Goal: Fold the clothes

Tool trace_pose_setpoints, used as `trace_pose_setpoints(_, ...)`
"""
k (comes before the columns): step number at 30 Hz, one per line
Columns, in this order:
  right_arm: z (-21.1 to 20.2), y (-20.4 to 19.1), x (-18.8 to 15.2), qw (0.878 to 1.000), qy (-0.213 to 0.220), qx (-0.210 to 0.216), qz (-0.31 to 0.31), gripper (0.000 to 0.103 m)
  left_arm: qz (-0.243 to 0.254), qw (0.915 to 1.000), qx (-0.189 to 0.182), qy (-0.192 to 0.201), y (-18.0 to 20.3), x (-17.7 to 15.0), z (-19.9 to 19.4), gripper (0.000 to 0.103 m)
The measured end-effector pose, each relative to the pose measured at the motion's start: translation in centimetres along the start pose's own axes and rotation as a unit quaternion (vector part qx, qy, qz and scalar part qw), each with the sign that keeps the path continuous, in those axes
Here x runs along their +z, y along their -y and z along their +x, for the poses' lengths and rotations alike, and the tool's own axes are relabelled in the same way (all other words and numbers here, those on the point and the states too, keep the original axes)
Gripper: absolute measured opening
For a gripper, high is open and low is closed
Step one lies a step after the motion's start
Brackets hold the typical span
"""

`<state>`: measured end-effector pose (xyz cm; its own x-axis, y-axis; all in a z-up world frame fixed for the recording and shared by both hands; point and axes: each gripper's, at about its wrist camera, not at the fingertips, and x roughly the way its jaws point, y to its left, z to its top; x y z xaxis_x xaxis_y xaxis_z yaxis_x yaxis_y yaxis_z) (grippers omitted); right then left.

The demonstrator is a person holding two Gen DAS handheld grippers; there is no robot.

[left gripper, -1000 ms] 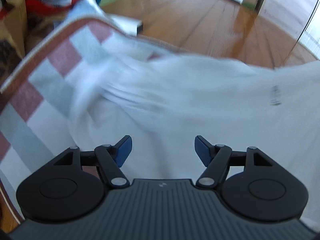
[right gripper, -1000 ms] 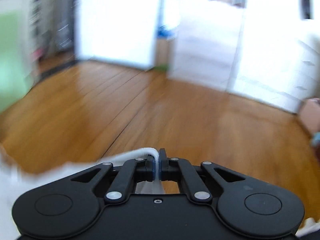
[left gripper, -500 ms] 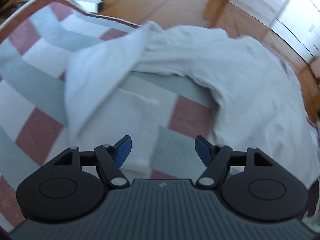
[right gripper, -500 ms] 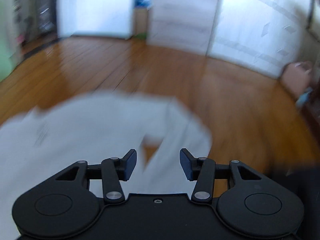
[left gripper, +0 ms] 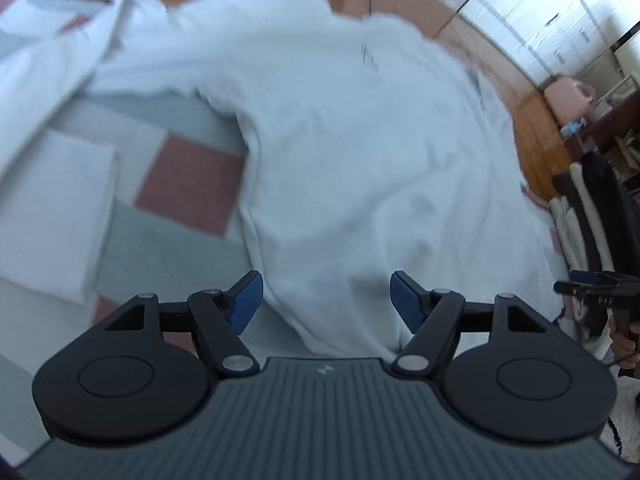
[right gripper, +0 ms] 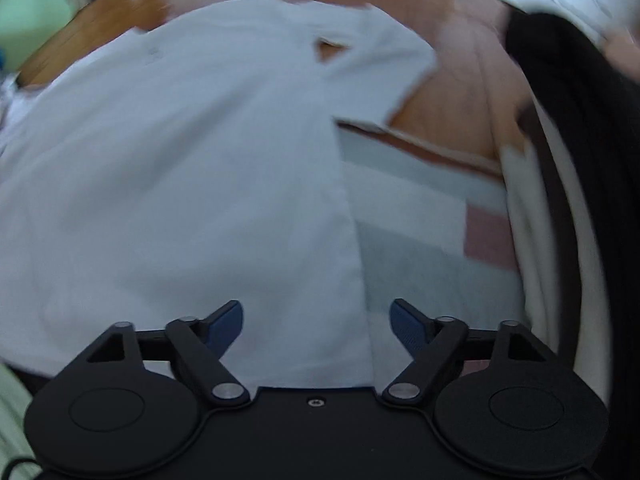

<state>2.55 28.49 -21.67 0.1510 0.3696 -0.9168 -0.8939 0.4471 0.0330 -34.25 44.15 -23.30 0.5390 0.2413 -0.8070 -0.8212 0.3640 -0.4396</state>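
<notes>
Left wrist: the left gripper (left gripper: 326, 295) hangs with fingers apart over the shirt (left gripper: 352, 152) on the blanket (left gripper: 192, 184). The right gripper (right gripper: 316, 322) is opening, holding nothing.

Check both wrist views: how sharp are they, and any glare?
Left wrist: white shirt and checked blanket motion-smeared, left gripper crisp, cabinets top right blown out. Right wrist: shirt blurred, right gripper sharp, edges fisheye-bent.
</notes>
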Motion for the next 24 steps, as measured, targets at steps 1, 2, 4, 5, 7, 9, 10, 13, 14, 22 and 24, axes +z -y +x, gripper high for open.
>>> trace_pose_setpoints(1,0.9,0.8,-0.2,0.999,-0.02,-0.004,0.031,0.087,-0.001,1.0,0.003,-0.004,0.1,-0.2,0.2,0.07)
trace_pose_setpoints(2,1.9,1.5,-0.5,0.997,-0.039,-0.009,0.062,0.087,-0.001,0.9999,0.007,-0.007,0.3,-0.4,0.3,0.07)
trace_pose_setpoints(4,2.7,2.1,-0.8,0.995,-0.052,0.007,0.081,0.089,-0.003,0.9998,0.012,-0.014,0.5,-0.7,0.5,0.07)
trace_pose_setpoints(5,2.5,1.4,-0.9,0.997,-0.048,0.018,0.051,0.087,-0.004,0.9997,0.014,-0.018,0.6,-0.7,0.6,0.07)
trace_pose_setpoints(7,1.8,-0.6,-1.6,0.999,-0.032,0.023,-0.016,0.053,-0.006,0.9995,0.018,-0.024,0.7,-0.9,0.7,0.071)
trace_pose_setpoints(9,0.6,-2.4,-2.1,0.998,-0.002,0.02,-0.067,0.009,-0.002,0.9993,0.025,-0.029,0.9,-0.9,0.8,0.071)
trace_pose_setpoints(10,-0.4,-2.7,-2.1,0.997,0.027,0.003,-0.075,0.008,0.002,0.9993,0.027,-0.026,1.0,-1.0,0.7,0.071)
trace_pose_setpoints(13,-2.8,-3.0,-2.2,0.98,0.109,-0.132,-0.098,0.008,0.01,0.9995,0.023,-0.02,1.4,-1.1,0.4,0.072)
trace_pose_setpoints(14,-3.0,-2.9,-2.4,0.97,0.122,-0.18,-0.107,0.008,0.009,0.9997,0.013,-0.02,1.5,-1.1,0.3,0.072)
trace_pose_setpoints(22,-0.9,-1.3,-2.0,0.967,0.072,-0.234,-0.067,0.038,0.005,0.9994,-0.014,-0.031,2.0,-0.6,1.5,0.072)
trace_pose_setpoints(24,-2.9,-1.7,-1.7,0.976,0.104,-0.189,-0.036,0.042,-0.005,0.9987,-0.034,-0.038,2.1,-0.7,1.8,0.072)
